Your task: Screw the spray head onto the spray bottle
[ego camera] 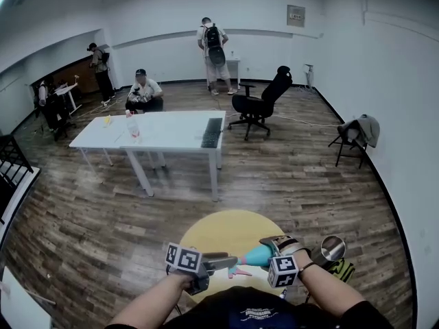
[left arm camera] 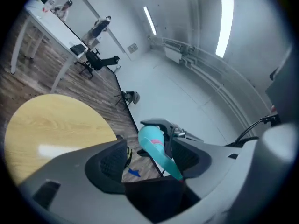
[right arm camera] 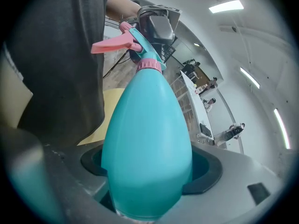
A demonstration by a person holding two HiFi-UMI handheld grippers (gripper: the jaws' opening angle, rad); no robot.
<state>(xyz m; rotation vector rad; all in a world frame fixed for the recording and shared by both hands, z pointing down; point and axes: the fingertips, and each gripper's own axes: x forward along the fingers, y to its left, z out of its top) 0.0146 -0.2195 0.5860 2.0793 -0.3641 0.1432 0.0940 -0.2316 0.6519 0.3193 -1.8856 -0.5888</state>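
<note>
Spray bottle [right arm camera: 147, 148], teal, pinched round its body by right gripper [right arm camera: 147, 171], at lower centre of head view, over round yellow worktop [ego camera: 226, 228]. Spray head [left arm camera: 154, 143] with pink trigger [right arm camera: 110, 45] on bottle's neck, between spread jaws of left gripper [left arm camera: 149, 158], not squeezed.

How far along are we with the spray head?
Done: the spray head sits on the spray bottle, pink collar at the neck. In hand: right gripper clamps the bottle, left gripper stands open around the head. Left: final tightening, if any; thread seating not visible.
</note>
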